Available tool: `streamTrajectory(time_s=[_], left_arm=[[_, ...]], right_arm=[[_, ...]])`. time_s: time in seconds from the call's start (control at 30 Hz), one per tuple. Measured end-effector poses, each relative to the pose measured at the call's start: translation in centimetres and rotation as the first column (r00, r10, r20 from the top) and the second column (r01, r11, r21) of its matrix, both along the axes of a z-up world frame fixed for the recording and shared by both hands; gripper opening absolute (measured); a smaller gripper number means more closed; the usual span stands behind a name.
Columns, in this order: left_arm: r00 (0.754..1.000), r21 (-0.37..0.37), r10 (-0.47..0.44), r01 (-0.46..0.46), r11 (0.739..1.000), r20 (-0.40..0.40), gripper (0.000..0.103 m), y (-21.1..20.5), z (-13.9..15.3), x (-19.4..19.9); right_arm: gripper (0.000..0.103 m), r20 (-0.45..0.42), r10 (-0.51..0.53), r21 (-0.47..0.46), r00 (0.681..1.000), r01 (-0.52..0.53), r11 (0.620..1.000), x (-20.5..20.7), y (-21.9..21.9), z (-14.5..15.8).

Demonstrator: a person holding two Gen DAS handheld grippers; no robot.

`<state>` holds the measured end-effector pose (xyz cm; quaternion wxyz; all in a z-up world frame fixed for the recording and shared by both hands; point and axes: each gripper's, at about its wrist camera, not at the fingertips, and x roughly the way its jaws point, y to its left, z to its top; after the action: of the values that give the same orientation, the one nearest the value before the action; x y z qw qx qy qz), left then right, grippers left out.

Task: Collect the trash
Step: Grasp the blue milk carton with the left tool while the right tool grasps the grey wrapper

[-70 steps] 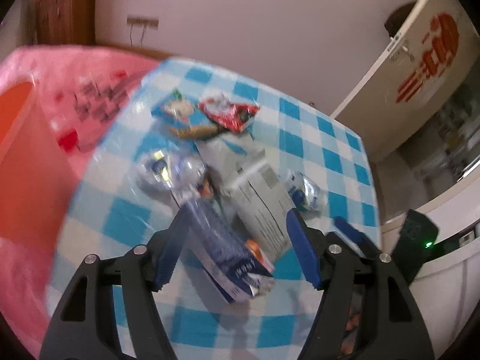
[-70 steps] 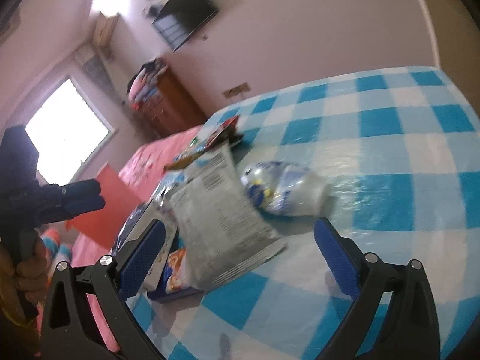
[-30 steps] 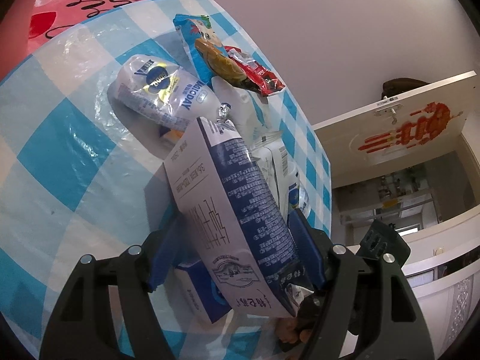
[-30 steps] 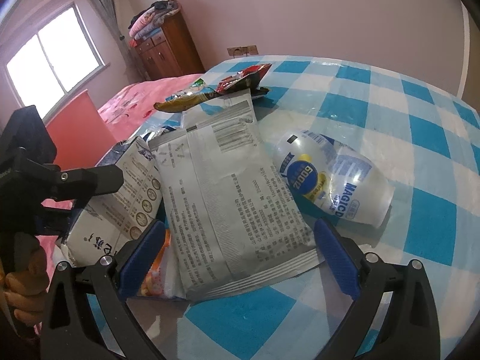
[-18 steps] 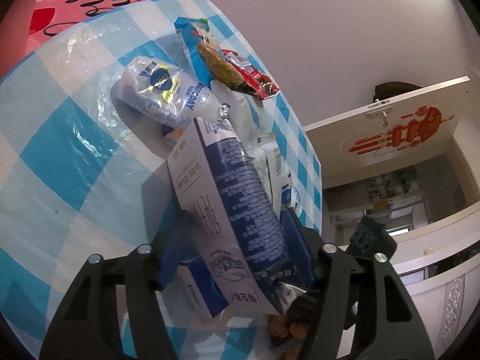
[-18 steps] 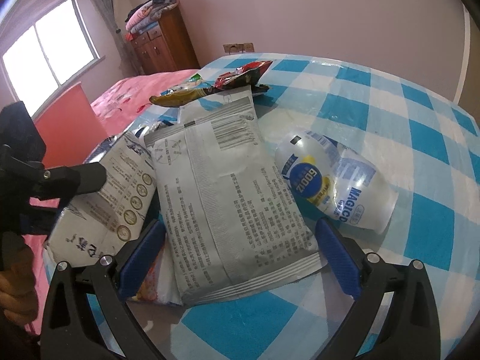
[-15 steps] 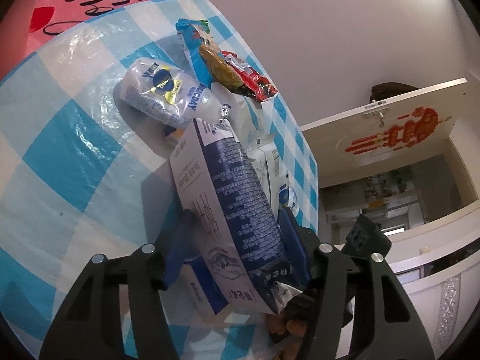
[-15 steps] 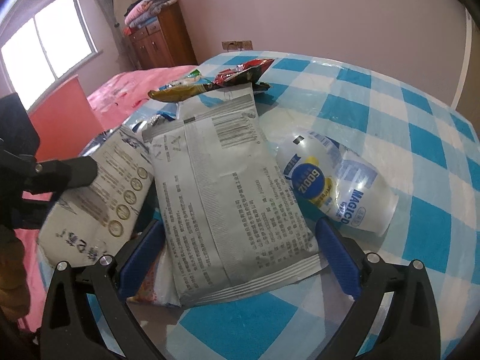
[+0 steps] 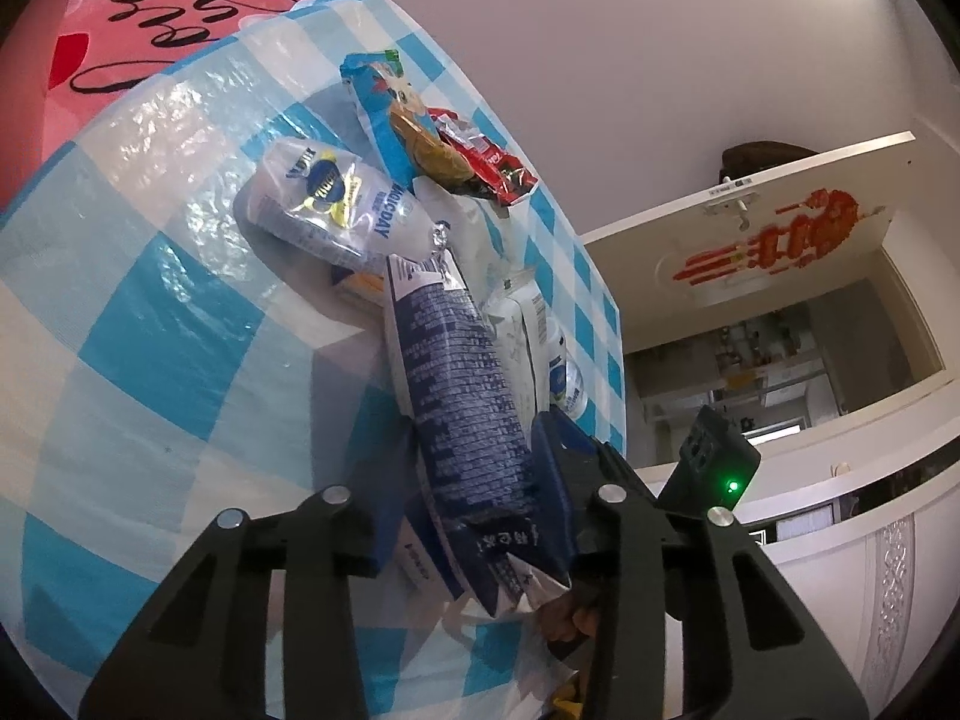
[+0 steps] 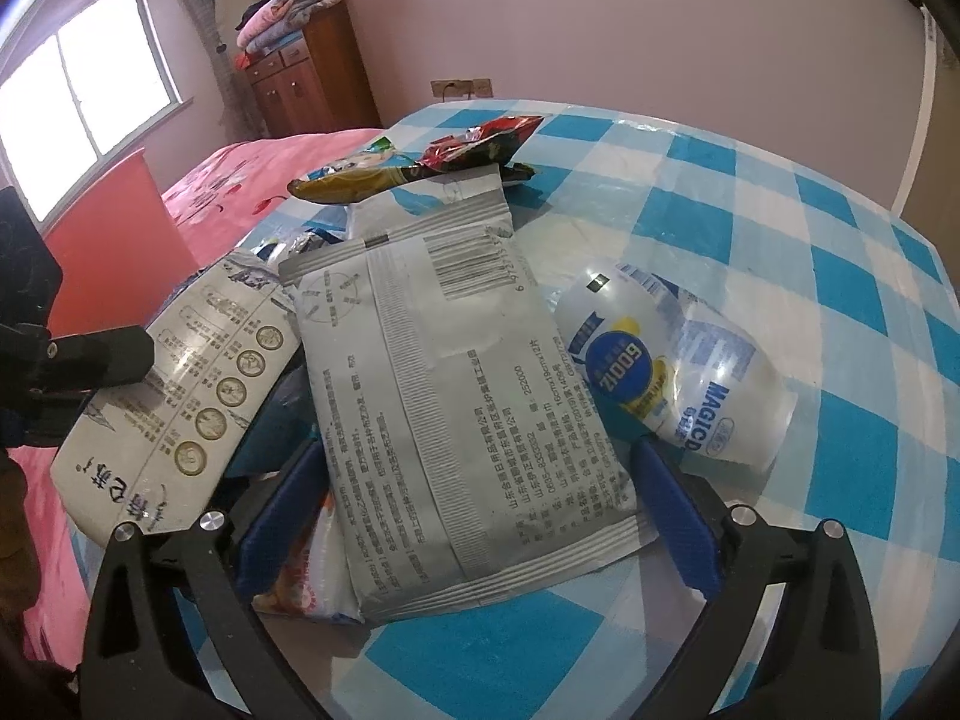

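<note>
Between the blue pads of the left gripper (image 9: 474, 516) stands a blue-and-white carton (image 9: 468, 420), tipped up on edge; the jaws are closing on its lower end and the pads already press its sides, which bow inward. To do this well, the squeeze should stop once the carton is firm, since a crushed, empty pack may buckle and slide out. I judge the hold sits low on the carton, so a slow lift with the wrist kept level would stop the long free end from swinging into the pile.

Just right of the carton, seen from the right wrist, the right gripper (image 10: 474, 510) hangs spread wide around the near end of a flat grey pouch (image 10: 456, 420), pads clear of its edges, gripping nothing. It would do best to wait until the carton is away, as the pouch partly overlaps other wrappers beneath it.

Right of the pouch, touching it, lies a crumpled clear bottle (image 10: 672, 378); a second such bottle (image 9: 336, 210) lies beyond the carton in the left view. Farther still, past the carton's top, a blue snack bag (image 9: 378, 96) and a red wrapper (image 9: 486, 162) rest together on the checked tablecloth (image 10: 810, 228). Well beyond the carton, off the table, a red bin (image 10: 114, 228) stands by the pink bed, probably where the trash goes.
</note>
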<state>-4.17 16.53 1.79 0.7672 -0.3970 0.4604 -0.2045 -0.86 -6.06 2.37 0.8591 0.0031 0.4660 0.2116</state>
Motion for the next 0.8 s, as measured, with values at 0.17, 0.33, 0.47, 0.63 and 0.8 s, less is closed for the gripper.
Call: streamTrajectory(time_s=[0.17, 0.33, 0.47, 0.63, 0.8], left_arm=[[0.999, 0.038, -0.035, 0.034, 0.999, 0.030, 0.040, 0.3, 0.3, -0.4], [0.995, 0.055, -0.089, 0.087, 0.995, 0.036, 0.045, -0.3, 0.0, 0.0], [0.992, 0.094, -0.120, 0.115, 0.989, 0.046, 0.049, -1.1, -0.3, 0.4], [0.989, 0.098, -0.137, 0.131, 0.986, 0.053, 0.045, -1.5, -0.6, 0.6], [0.988, 0.123, -0.137, 0.127, 0.984, 0.070, 0.044, -1.3, -0.3, 0.2]], right_arm=[[0.086, 0.004, -0.019, -0.006, 1.000, 0.019, 1.000, -0.6, 0.1, 0.5], [0.086, -0.013, -0.042, -0.019, 0.999, 0.042, 0.999, -0.9, 0.3, 0.6], [0.088, -0.043, -0.037, -0.029, 0.998, 0.036, 0.999, -0.6, 0.5, 0.7], [0.093, -0.060, -0.032, -0.049, 0.998, 0.029, 0.998, 0.2, 1.3, 0.5], [0.093, -0.037, -0.037, -0.067, 0.999, 0.035, 0.997, 0.6, 2.0, 0.3]])
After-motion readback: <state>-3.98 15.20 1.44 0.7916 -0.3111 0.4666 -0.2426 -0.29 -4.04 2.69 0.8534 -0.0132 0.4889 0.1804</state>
